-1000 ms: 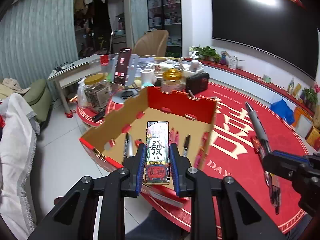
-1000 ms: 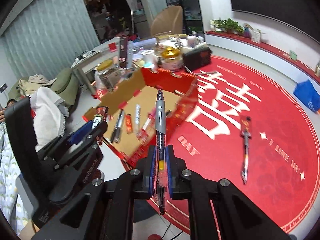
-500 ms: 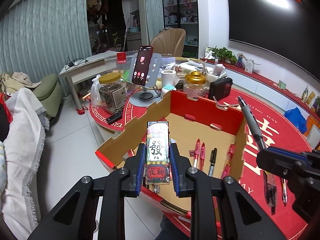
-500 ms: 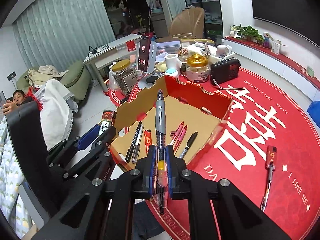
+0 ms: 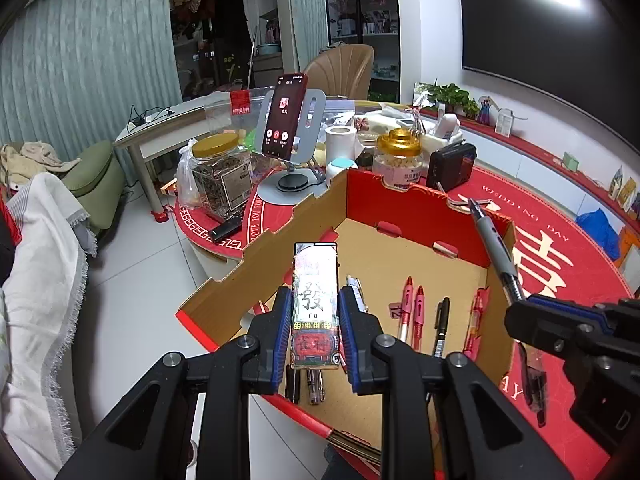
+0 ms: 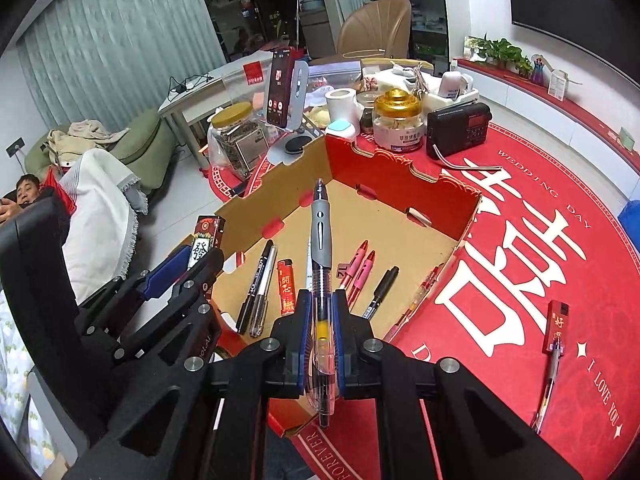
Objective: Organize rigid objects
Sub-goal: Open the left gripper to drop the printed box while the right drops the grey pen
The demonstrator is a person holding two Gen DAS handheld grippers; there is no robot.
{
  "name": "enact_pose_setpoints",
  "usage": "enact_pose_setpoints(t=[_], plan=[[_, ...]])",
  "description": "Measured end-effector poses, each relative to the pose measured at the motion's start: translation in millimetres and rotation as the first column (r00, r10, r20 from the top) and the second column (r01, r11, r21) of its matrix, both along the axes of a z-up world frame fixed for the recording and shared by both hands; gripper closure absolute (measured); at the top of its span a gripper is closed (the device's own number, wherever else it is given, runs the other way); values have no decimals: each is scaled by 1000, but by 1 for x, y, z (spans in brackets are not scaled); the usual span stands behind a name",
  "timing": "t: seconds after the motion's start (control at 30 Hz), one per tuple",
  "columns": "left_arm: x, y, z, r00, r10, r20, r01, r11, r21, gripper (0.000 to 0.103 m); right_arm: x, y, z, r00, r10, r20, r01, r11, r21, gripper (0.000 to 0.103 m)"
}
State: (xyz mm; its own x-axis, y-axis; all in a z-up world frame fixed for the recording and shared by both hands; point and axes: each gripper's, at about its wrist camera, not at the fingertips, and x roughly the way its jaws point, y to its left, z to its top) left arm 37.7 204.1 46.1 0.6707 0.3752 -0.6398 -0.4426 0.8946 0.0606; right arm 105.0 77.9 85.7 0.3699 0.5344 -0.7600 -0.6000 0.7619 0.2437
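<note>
Red round tablecloth (image 6: 520,264) with white lettering, cluttered at the far side; grey curtains behind. Left gripper (image 5: 314,326) clamped on a printed lighter (image 5: 315,300), right gripper (image 6: 320,330) clamped on a grey-grip pen (image 6: 321,264), both held above the cardboard box (image 6: 404,184). Inside: black markers (image 6: 258,284), red lighter (image 6: 285,286), pink pens (image 6: 360,266).

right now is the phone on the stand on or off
On. The phone sits upright in its grey stand, and its screen is lit with a call-style display and round buttons.
</note>
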Motion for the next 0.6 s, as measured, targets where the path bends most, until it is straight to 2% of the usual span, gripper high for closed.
enact_pose_setpoints(t=[0.6], plan=[[24, 7, -19, 999, 5, -33, -6, 1000, -15, 77, 28, 10, -23, 998, -19, -63, 18, 1000, -19, 92]])
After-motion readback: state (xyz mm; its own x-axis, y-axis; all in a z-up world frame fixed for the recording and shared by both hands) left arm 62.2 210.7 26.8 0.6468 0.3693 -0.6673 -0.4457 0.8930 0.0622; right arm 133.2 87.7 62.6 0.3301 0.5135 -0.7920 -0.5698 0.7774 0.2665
